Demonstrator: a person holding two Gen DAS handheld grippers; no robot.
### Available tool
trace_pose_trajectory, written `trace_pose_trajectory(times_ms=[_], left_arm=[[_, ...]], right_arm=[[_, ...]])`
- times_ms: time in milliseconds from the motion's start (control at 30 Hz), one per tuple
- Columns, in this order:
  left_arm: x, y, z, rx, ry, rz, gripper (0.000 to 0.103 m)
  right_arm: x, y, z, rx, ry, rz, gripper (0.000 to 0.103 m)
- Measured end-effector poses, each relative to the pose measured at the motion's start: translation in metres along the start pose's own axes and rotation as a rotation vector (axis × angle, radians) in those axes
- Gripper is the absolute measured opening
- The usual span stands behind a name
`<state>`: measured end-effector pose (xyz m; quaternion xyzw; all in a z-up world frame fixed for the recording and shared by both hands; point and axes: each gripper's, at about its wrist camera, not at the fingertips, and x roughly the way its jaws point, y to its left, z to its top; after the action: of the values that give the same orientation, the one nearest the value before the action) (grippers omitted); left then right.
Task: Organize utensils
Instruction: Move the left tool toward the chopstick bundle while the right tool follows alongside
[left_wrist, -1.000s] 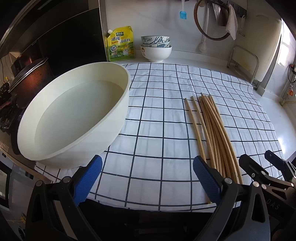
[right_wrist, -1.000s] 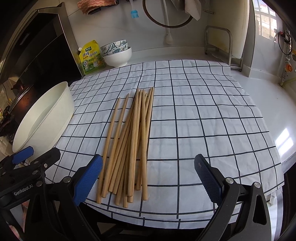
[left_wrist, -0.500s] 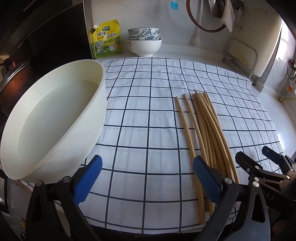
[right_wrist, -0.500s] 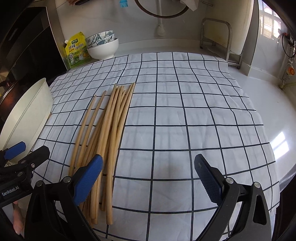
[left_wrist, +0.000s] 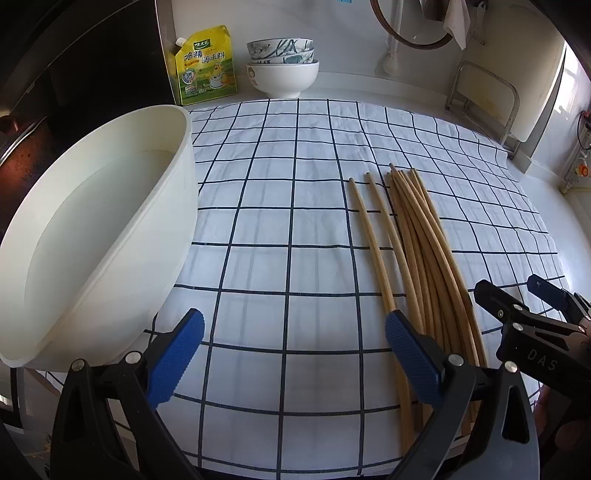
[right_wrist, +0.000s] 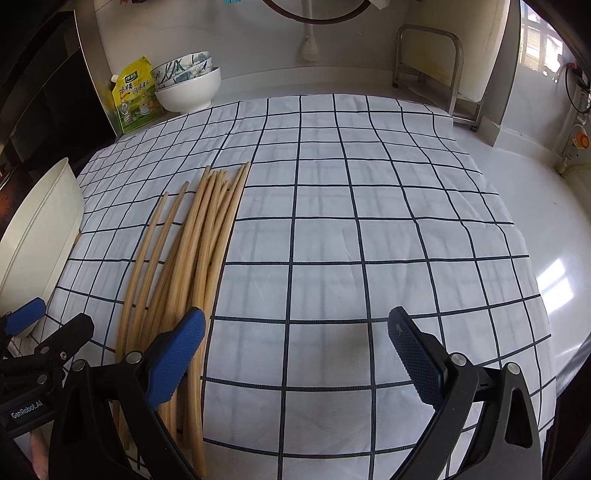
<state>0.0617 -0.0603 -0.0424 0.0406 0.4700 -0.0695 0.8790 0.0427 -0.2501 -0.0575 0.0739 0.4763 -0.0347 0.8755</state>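
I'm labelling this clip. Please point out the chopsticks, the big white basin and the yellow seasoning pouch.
chopsticks (right_wrist: 207, 251), right wrist view, mid-bundle shafts.
big white basin (left_wrist: 110, 236), left wrist view, inner wall.
yellow seasoning pouch (left_wrist: 205, 66), left wrist view, printed front.

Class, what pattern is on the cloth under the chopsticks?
White cloth with a dark grid of squares, under the chopsticks; clearest in the right wrist view.

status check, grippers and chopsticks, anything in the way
Left gripper open, empty. Right gripper open, empty. Chopsticks loose on checked cloth, untouched. White basin off to the left, path clear.
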Motion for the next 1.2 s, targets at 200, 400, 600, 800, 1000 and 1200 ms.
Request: trace_pose_trajectory(times_ms=[200, 400, 600, 800, 1000, 1200], left_arm=[[0.001, 0.001, 0.001, -0.005, 0.001, 0.002, 0.097], [0.005, 0.003, 0.001, -0.01, 0.011, 0.006, 0.097], [0.005, 0.002, 0.001, -0.01, 0.01, 0.008, 0.097], [0.005, 0.002, 0.001, -0.011, 0.012, 0.006, 0.097], [0.005, -0.002, 0.001, -0.01, 0.011, -0.004, 0.097], [0.009, -0.01, 0.002, -0.003, 0.017, -0.021, 0.097]], right_arm=[[0.003, 0.01, 0.002, -0.04, 0.008, -0.001, 0.095], [0.004, 0.017, 0.001, -0.079, 0.015, -0.026, 0.094], [0.005, 0.023, -0.001, -0.111, 0.024, -0.039, 0.094], [0.006, 0.028, 0.0, -0.159, 0.015, -0.093, 0.094], [0.007, 0.016, -0.003, -0.143, 0.023, -0.11, 0.094], [0.004, 0.0, -0.004, -0.111, 0.017, -0.122, 0.094]])
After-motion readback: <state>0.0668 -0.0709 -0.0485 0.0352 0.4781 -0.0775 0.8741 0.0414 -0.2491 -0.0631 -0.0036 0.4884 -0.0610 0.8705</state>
